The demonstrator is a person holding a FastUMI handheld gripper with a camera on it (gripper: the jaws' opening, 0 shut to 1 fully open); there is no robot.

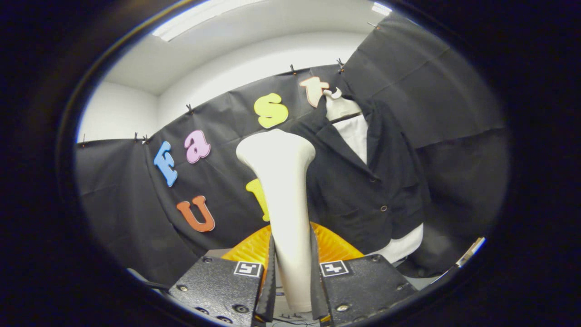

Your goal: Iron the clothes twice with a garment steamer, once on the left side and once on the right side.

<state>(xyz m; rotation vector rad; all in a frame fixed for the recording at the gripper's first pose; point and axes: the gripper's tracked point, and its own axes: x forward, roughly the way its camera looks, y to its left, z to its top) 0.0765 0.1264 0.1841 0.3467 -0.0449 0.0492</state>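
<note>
A handheld gripper (pixel 292 277) clasps the handle of a cream garment steamer (pixel 283 200), both fingers pressed against its sides, the steamer's flared head rising at twelve o'clock from the fingertips. Behind the handle sits an orange ribbed base (pixel 333 245), partly hidden. The garment to be ironed, a black jacket (pixel 363 181) over a white shirt on a pale mannequin torso (pixel 401 247), hangs at about one to two o'clock from the steamer head, just beyond it and apparently not yet touched. The step in hand looks like carrying the steamer to the jacket. To do it well, the grip should probably stay firm and the steamer upright, its head turned toward the near front panel, meeting the cloth high by the lapel before a slow downward pass.
</note>
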